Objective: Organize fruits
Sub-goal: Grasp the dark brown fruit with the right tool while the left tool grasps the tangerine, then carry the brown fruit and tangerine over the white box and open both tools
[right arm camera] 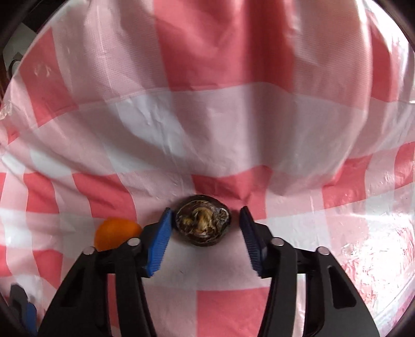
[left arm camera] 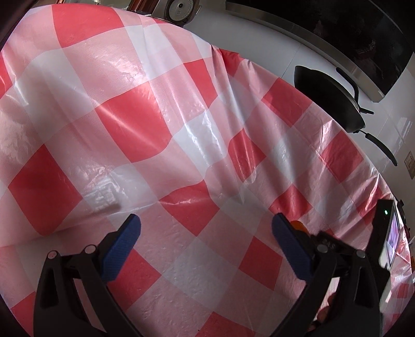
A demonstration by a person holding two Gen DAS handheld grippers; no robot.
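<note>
A dark brown round fruit [right arm camera: 203, 223] with a dry, fibrous top lies on the red-and-white checked tablecloth [right arm camera: 207, 116]. My right gripper [right arm camera: 205, 211] straddles it. The left blue pad [right arm camera: 158, 243] is at the fruit's side, while a narrow gap shows at the right pad [right arm camera: 250, 238], so the gripper is open. An orange fruit [right arm camera: 116, 233] rests just left of that gripper, and a sliver of the orange fruit [left arm camera: 298, 225] peeks out behind a finger in the left wrist view. My left gripper [left arm camera: 205, 220] hovers open over bare cloth, holding nothing.
A black wok [left arm camera: 329, 98] with a long handle sits on the white counter beyond the cloth's far right edge, and a rice cooker [left arm camera: 181, 10] stands at the back. The right gripper's body [left arm camera: 389, 233] shows at the right. Shiny clear plastic [right arm camera: 376, 246] lies right of the dark fruit.
</note>
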